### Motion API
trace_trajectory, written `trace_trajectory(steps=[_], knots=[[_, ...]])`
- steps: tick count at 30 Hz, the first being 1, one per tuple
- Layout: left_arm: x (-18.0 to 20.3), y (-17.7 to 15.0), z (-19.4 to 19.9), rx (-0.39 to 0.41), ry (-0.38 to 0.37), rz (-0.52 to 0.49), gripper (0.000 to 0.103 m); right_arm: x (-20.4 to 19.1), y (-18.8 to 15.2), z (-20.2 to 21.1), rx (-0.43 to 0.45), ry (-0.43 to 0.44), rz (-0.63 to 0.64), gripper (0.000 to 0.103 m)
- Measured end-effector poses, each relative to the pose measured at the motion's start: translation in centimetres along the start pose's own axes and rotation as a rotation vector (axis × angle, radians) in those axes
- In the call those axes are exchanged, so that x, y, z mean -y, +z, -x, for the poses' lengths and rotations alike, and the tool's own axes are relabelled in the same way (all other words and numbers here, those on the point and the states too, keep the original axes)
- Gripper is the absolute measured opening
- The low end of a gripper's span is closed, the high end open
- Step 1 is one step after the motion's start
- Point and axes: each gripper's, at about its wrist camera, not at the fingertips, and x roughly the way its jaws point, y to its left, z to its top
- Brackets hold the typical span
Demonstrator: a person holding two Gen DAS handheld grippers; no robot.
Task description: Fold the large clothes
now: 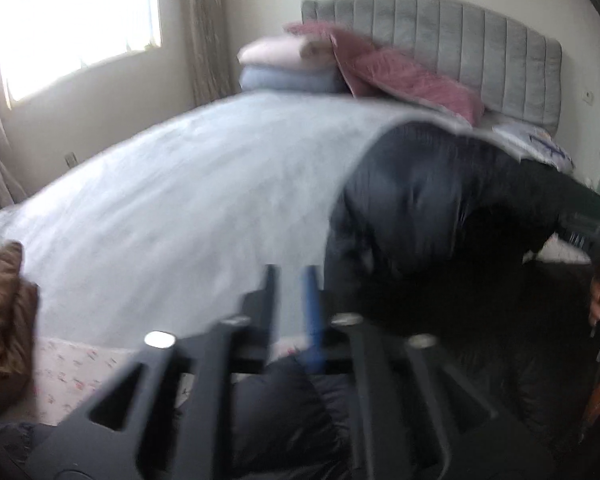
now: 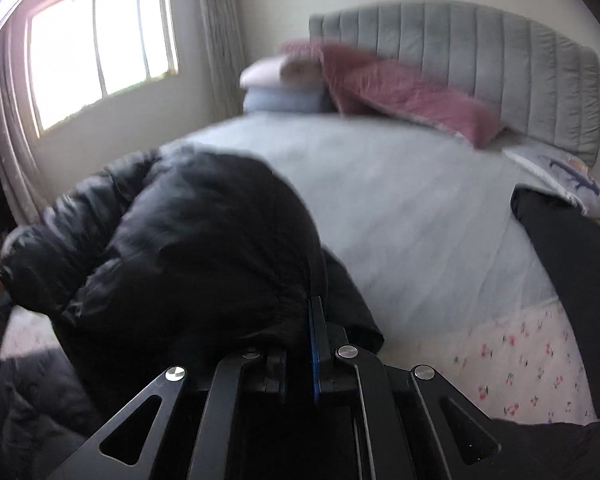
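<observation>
A large black puffer jacket (image 1: 432,216) is lifted above a bed with a pale blue cover (image 1: 172,200). In the left wrist view it hangs at the right and lower centre. My left gripper (image 1: 290,280) has its fingers a small gap apart over the bed's near edge, with jacket fabric bunched beneath its frame; the grip is blurred. In the right wrist view the jacket (image 2: 172,248) bulges at the left. My right gripper (image 2: 316,300) is shut on a fold of the jacket.
A grey padded headboard (image 1: 460,40) stands at the far end, with pink, blue and maroon pillows (image 1: 400,72) stacked before it. A bright window (image 2: 100,44) and curtains are on the left. A floral sheet (image 2: 520,364) shows at the near bed edge. A brown cushion (image 1: 4,320) lies at the left.
</observation>
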Motion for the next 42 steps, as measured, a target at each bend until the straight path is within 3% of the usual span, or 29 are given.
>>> trace_trajectory(steps=[2,5,7,8,9,12,14,15,18,20,22,25,26,28,30,33,35,38,40,42], knots=[[1.1,1.9,2.4,0.095,-0.038,-0.001,0.056,-0.6,0.2,0.3,0.01,0.023,0.014,0.007],[4.2,4.0,3.8,0.159,-0.134,-0.045,0.056,-1.7,0.8,-0.1,0.007,0.037,0.052,0.007],[6.3,5.0,2.9,0.153,-0.198,-0.063,0.056,-2.2,1.0,0.0,0.011,0.033,0.068,0.007],[7.8,5.3,1.2,0.114,-0.228,-0.072,0.056,-2.0,0.9,0.1,0.015,0.042,0.068,0.007],[8.1,5.2,0.2,0.091,-0.227,-0.072,0.056,-1.9,0.9,0.3,0.022,0.062,0.067,0.007],[8.0,3.5,-6.8,-0.049,-0.106,-0.04,0.056,0.1,0.9,-0.9,0.007,0.101,0.038,0.007],[6.2,1.2,-10.9,-0.156,-0.051,0.017,0.056,1.2,0.8,-2.2,-0.057,0.099,-0.002,0.008],[5.5,0.0,-12.1,-0.185,-0.082,0.044,0.057,1.3,0.4,-3.0,-0.107,0.09,-0.015,0.009],[5.3,-0.7,-12.5,-0.18,-0.058,0.04,0.057,0.9,-0.3,-4.0,-0.209,0.138,0.02,0.016],[5.3,-0.1,-12.1,-0.191,-0.031,0.035,0.057,0.9,-0.1,-2.7,-0.221,0.235,0.018,0.022],[4.9,0.8,-10.5,-0.163,-0.007,0.049,0.056,1.7,0.6,-0.1,-0.155,0.312,-0.011,0.031],[4.5,1.6,-8.0,-0.094,0.011,0.057,0.056,3.5,1.7,3.1,-0.009,0.389,-0.108,0.055],[4.6,2.5,-7.2,-0.066,-0.001,0.07,0.056,4.5,2.1,4.2,0.079,0.431,-0.166,0.062],[5.0,3.7,-6.6,-0.025,-0.025,0.088,0.056,6.0,2.1,5.1,0.231,0.495,-0.249,0.065],[5.9,4.7,-5.9,0.017,-0.047,0.075,0.056,6.5,1.8,4.7,0.288,0.482,-0.301,0.065],[8.4,5.1,-7.1,0.023,-0.116,0.04,0.058,5.2,1.5,1.8,0.292,0.33,-0.295,0.065],[9.0,4.2,-9.4,-0.016,-0.125,0.023,0.058,3.9,1.3,-0.6,0.263,0.326,-0.256,0.065],[8.3,0.9,-13.2,-0.095,0.011,-0.018,0.058,2.8,0.5,-4.5,0.103,0.297,-0.206,0.065],[6.3,-1.0,-14.3,-0.118,-0.001,0.029,0.059,3.1,-0.7,-7.3,-0.058,0.288,-0.238,0.065],[4.9,-1.1,-14.0,-0.129,-0.031,0.063,0.059,3.5,-1.4,-9.0,-0.151,0.322,-0.254,0.065]])
